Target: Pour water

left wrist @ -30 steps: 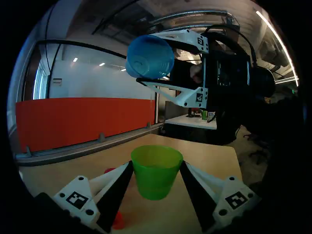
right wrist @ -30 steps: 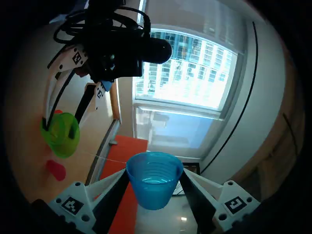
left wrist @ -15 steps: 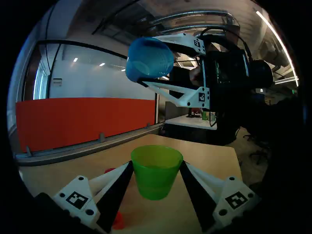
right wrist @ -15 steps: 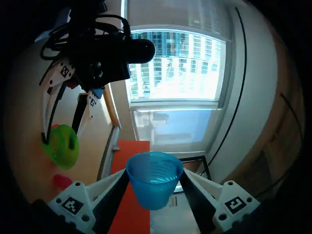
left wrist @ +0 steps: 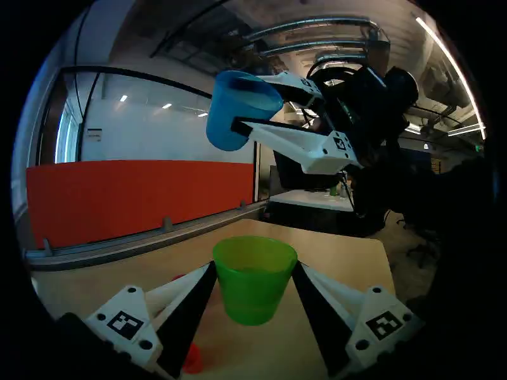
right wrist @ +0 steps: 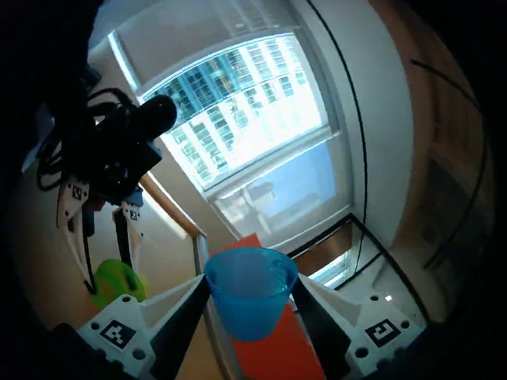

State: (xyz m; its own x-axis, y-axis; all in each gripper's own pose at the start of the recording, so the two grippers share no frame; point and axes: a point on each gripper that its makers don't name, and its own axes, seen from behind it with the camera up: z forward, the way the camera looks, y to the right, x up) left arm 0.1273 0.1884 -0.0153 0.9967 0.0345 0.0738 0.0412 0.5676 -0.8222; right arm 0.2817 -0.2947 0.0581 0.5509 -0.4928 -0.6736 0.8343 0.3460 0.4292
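Between the two fingers of the left gripper (left wrist: pixel 253 269), close to its camera, a green cup (left wrist: pixel 254 294) stands upright, pinched on both sides over a wooden table (left wrist: pixel 342 250). A small red thing (left wrist: pixel 192 358) lies on the table beside the near left finger. Higher and farther off in the left gripper view, the right gripper (left wrist: pixel 244 101) clamps a blue cup (left wrist: pixel 228 120), tilted with its rim uppermost, well above the green one. Behind them runs an orange wall panel (left wrist: pixel 139 196). In the right gripper view the blue cup sits gripped between both fingers up close. Beyond it, lower left, the green cup is held in the other gripper over the table. A bright window (right wrist: pixel 247 107) lies farthest.
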